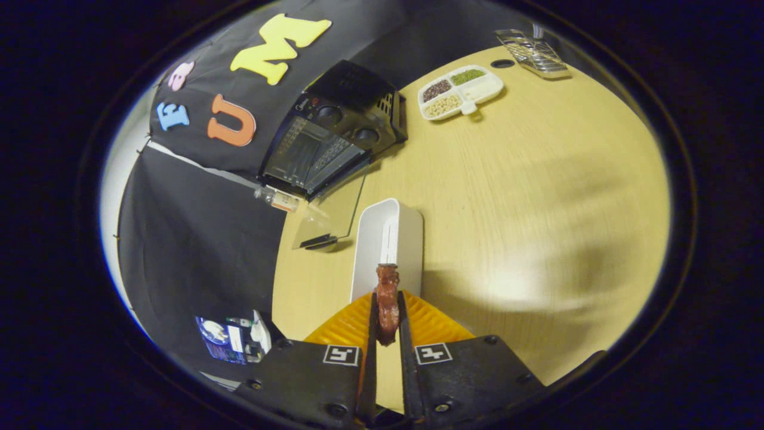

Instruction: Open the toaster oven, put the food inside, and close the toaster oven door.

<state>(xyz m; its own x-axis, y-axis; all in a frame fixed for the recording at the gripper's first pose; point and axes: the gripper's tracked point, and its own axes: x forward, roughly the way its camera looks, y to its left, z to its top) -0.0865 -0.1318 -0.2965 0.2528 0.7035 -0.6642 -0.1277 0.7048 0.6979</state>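
A: From the gripper view, what is the gripper (387,310) doing?

B: It is clamped narrow on a brown piece of food (387,298), both fingers pressing its sides.

A: And the toaster oven (334,128)?

B: Well beyond the food, at the far side of the desk (537,197), its glass door (331,218) hanging open toward the fingers. A white tray (388,239) lies between oven and food.

A: Any writing?

B: A mark on the oven's panel, too blurred to read. Beyond the oven sits a divided dish (459,91) of grains.

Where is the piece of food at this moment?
In the gripper view, the food is clamped between the gripper fingers, above the white tray.
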